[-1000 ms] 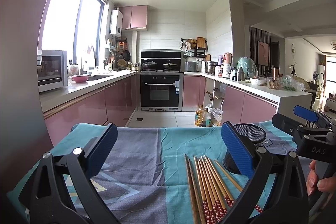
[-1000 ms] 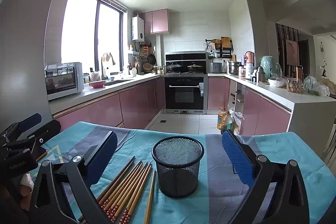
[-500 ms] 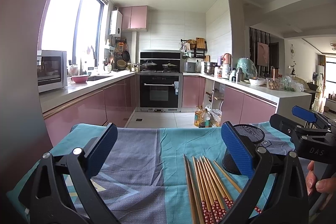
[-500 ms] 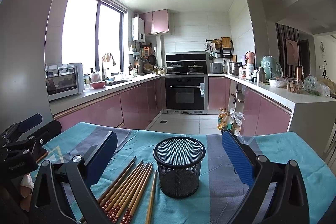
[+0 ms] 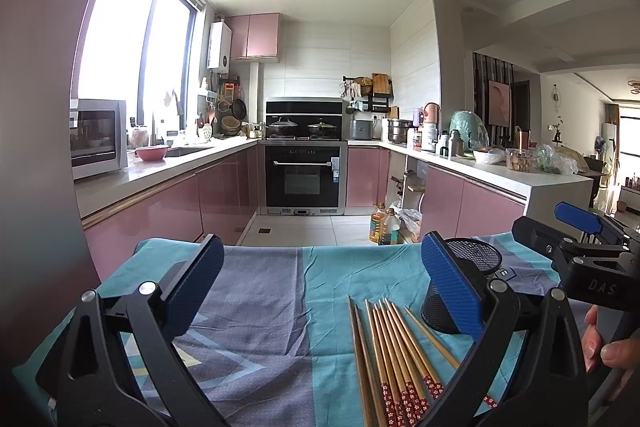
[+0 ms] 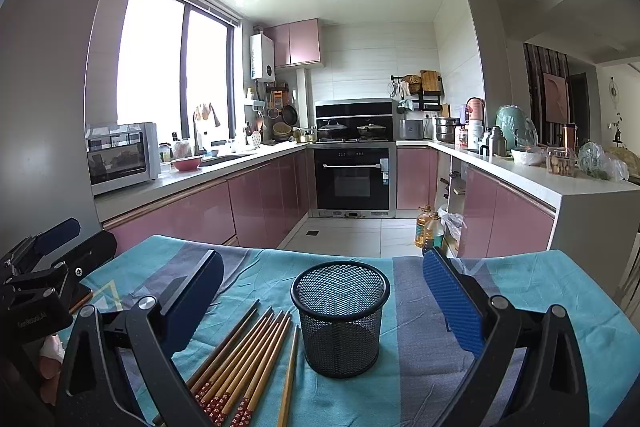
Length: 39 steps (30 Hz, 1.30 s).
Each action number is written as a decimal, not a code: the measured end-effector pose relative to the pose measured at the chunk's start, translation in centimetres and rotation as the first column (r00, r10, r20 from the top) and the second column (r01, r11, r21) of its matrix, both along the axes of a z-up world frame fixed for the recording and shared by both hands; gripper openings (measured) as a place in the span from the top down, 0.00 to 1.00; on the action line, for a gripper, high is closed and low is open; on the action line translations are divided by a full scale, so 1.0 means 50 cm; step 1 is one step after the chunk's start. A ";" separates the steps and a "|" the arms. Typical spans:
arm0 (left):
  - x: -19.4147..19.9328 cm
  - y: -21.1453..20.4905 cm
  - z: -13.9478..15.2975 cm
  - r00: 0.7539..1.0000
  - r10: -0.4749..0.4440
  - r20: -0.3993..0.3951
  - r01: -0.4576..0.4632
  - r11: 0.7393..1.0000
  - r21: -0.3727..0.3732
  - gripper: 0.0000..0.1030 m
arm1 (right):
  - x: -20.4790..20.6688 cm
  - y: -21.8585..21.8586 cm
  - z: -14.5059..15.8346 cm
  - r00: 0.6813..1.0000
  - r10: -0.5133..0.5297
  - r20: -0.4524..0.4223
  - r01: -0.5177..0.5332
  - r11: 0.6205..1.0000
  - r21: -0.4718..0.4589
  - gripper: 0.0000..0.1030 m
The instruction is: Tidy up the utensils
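Both claws wide and empty, barely shifted from a second ago.

The chopsticks (image 6: pixel 248 359) lie flat on the tablecloth (image 6: pixel 520 291), just left of the upright mesh cup (image 6: pixel 340 315), patterned ends nearest the left gripper (image 5: pixel 320 291) and right gripper (image 6: pixel 320 301), tips pointing away.

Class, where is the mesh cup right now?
The mesh cup stands upright on the tablecloth, centred in the right wrist view, just right of the chopsticks.
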State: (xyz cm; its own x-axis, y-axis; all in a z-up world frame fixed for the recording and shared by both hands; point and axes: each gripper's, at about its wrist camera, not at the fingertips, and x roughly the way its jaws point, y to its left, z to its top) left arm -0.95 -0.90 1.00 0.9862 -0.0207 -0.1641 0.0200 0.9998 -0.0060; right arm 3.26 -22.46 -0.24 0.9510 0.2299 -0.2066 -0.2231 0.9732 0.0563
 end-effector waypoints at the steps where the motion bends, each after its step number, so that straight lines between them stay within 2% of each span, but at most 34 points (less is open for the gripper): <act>1: 0.000 0.000 0.000 1.000 0.000 0.000 0.000 1.000 -0.001 0.06 | 0.000 0.000 -0.001 1.000 -0.001 -0.001 0.001 1.000 0.000 0.06; 39: 0.010 -0.012 0.003 1.000 -0.008 0.007 0.008 1.000 0.005 0.06 | 0.002 -0.002 -0.001 1.000 0.002 -0.004 -0.002 1.000 0.007 0.06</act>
State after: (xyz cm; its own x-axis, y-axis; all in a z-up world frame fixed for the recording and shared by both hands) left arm -0.45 -1.50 1.16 0.9871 -0.0282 -0.1576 0.0284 0.9996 -0.0007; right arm 3.36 -22.58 -0.30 0.9498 0.2330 -0.2086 -0.2245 0.9724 0.0642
